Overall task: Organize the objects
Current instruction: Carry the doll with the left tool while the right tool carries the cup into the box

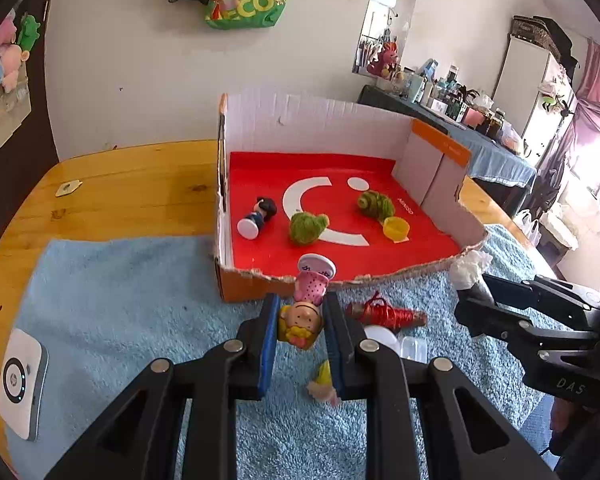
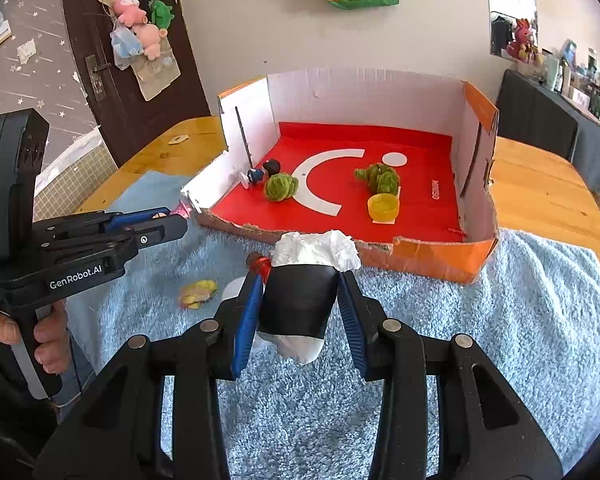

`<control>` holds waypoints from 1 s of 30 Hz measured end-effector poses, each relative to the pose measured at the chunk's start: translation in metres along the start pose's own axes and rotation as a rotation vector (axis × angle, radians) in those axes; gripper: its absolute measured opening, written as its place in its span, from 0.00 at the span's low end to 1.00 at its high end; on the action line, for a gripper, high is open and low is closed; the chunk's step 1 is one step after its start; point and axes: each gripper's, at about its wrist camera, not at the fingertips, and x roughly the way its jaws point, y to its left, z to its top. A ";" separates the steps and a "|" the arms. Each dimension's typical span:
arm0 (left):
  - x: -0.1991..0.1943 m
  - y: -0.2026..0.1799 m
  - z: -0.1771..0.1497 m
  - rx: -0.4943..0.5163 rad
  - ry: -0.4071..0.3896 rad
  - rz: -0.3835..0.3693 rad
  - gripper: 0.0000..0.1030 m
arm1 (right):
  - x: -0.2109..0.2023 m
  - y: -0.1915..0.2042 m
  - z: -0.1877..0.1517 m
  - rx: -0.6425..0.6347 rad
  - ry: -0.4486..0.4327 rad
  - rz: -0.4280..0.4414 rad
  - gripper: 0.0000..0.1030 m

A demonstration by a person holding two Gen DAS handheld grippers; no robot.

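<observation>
My left gripper [image 1: 301, 320] is shut on a small doll figure [image 1: 304, 312] with a pink dress and white base, held above the blue towel just before the cardboard box [image 1: 340, 120]. My right gripper [image 2: 300, 300] is shut on a black cup stuffed with white tissue [image 2: 300, 300], close to the box's torn front edge. Inside the red-floored box [image 2: 420, 200] lie a dark-haired figure [image 1: 260, 216], two green fuzzy toys [image 1: 306, 227] [image 1: 376, 204] and a yellow cap [image 1: 396, 227]. A red-wrapped spool [image 1: 388, 314] and a yellow scrap [image 2: 198, 294] rest on the towel.
A blue towel [image 1: 140, 300] covers the wooden table [image 1: 140, 184]. A white device [image 1: 22, 384] sits at the towel's left edge. White round pieces [image 1: 384, 338] lie beside the spool. A hand [image 2: 48, 336] holds the left gripper's handle. A wall rises behind the box.
</observation>
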 end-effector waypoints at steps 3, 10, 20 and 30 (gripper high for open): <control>0.000 0.000 0.003 0.000 -0.005 0.002 0.22 | 0.000 -0.002 0.003 0.005 -0.003 0.004 0.36; 0.003 0.000 0.013 -0.003 -0.012 0.004 0.22 | 0.001 -0.007 0.011 0.006 -0.010 0.004 0.36; 0.007 -0.001 0.022 -0.001 -0.015 0.004 0.22 | 0.004 -0.011 0.020 0.006 -0.012 0.003 0.36; 0.019 -0.002 0.039 -0.003 -0.002 -0.002 0.22 | 0.010 -0.019 0.031 0.014 -0.011 0.006 0.36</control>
